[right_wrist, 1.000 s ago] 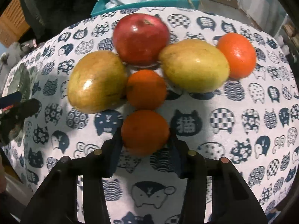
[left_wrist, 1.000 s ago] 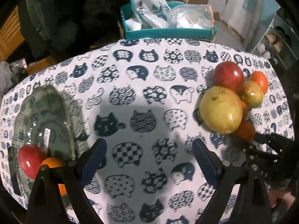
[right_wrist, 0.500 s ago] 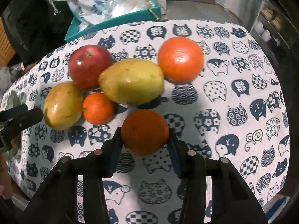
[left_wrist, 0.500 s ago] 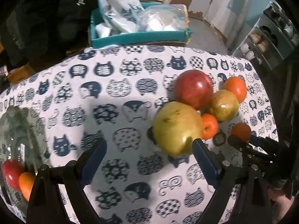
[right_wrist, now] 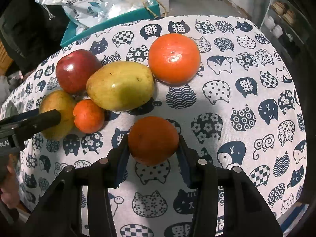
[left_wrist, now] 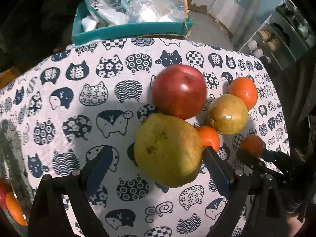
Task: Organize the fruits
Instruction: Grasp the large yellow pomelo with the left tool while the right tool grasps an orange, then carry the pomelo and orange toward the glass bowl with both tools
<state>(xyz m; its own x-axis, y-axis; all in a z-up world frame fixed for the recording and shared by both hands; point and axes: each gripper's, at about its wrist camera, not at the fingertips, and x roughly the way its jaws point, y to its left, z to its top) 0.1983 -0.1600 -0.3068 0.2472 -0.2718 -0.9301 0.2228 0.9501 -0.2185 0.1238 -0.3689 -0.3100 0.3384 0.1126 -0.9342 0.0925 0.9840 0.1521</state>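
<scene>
Since the earlier frame, our spread left claw [left_wrist: 156,169] has reached the smooth, heavy pear [left_wrist: 167,150] on the worktop [left_wrist: 83,90]; we grip its widest middle. Right claw [right_wrist: 153,154] pinches an orange [right_wrist: 153,140].

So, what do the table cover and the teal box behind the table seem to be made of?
Table cover: probably woven cotton or similar cloth, matte; a fine weave texture shows and the printed cat pattern gives no glare. Teal box: likely cardboard with a smooth coloured outer face; a brown raw edge shows along its bottom, though coated board or thin plastic cannot be ruled out.
</scene>
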